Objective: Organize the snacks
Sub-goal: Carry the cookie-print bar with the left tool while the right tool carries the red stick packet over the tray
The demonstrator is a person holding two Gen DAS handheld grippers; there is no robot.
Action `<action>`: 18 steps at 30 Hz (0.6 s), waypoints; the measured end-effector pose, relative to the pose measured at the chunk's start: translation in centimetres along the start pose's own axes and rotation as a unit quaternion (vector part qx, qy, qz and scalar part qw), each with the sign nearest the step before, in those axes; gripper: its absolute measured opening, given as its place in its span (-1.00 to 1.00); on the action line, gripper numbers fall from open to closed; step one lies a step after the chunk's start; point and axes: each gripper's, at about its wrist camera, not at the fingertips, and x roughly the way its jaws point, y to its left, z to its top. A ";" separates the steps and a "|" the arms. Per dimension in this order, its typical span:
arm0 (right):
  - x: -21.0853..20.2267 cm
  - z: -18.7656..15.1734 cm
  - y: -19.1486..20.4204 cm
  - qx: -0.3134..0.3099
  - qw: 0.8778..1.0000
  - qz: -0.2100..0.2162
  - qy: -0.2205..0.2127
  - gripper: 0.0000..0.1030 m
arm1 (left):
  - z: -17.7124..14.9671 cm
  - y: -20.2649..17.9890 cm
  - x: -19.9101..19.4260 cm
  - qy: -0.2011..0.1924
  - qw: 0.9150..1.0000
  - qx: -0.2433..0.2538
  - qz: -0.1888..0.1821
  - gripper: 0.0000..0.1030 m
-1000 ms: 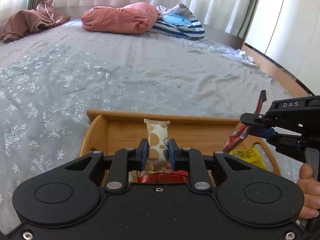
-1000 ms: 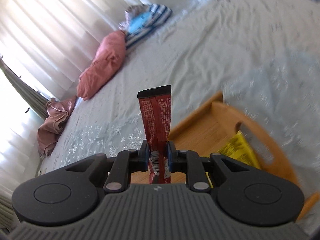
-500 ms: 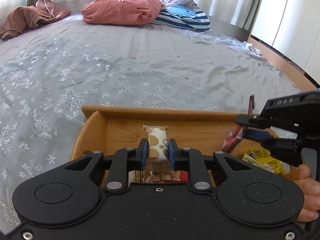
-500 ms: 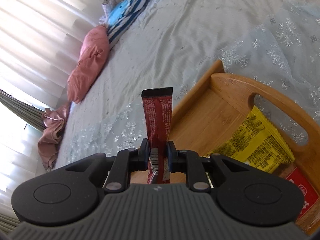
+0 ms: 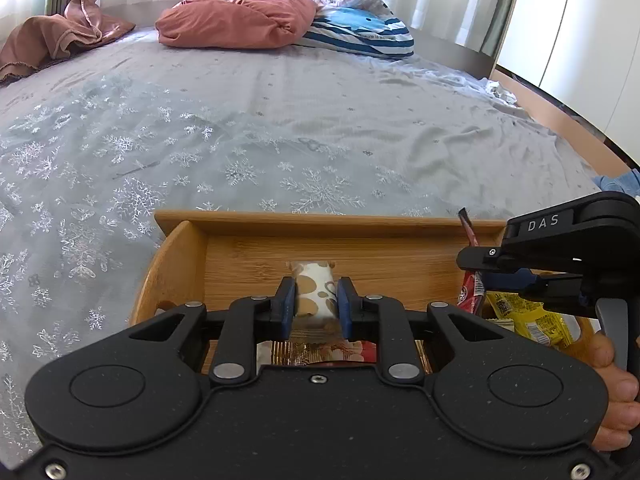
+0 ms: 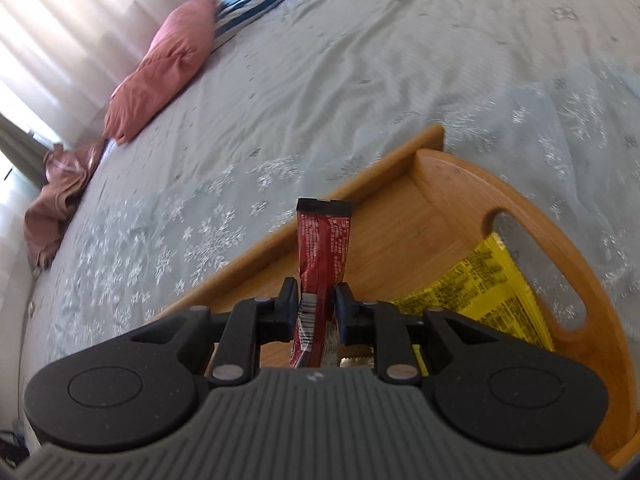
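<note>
Snacks, two in hand and more already in a bamboo tray point(image 5: 182, 248) with curved cut-out handles, set on a grey bed cover point(image 5: 280, 120) printed with silver snowflakes. Left gripper point(image 5: 316, 304): its fingers are clamped on a small cream wrapper with brown spots point(image 5: 314, 294), held over the tray floor at frame centre. Right gripper point(image 6: 317, 308): its fingers are clenched on a long red foil packet with a black top seal point(image 6: 322, 248), standing upright over the tray's middle; in the left view the same packet point(image 5: 472, 284) shows at right, thin edge on, beside the right tool's black body.

Progress, as a judgement: partly done. A yellow printed packet point(image 6: 476, 296) lies at the tray's handle end, lower right of the right view, and a red-and-gold wrapper point(image 5: 320, 350) lies on the floor just below the left fingers. The two held snacks are over the tray but not yet set down; releasing them is what seems left. Whether more snacks wait outside the tray cannot be told.

Hidden or unclear: the near part of the tray is covered by both tool bodies. The red-and-gold wrapper shows only as a strip through the gap. The lower end of the red packet is lost behind the right tool. Print on every wrapper is too small to read. A pink pillow point(image 5: 236, 22) and a striped blue one point(image 5: 360, 34) sit far off, at the upper edge.
</note>
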 end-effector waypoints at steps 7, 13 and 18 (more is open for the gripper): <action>0.6 -0.3 0.4 -0.015 1.000 -0.006 0.009 -0.44 | 0.2 0.0 0.3 0.004 1.000 0.001 0.000 -0.56; 0.9 -0.4 0.8 -0.032 0.999 -0.010 0.009 -0.34 | 0.1 0.1 0.3 0.004 1.000 0.001 0.000 -0.56; 0.9 -0.6 1.3 -0.048 0.999 -0.011 0.008 -0.32 | 0.1 0.1 0.3 0.006 1.000 0.001 0.001 -0.50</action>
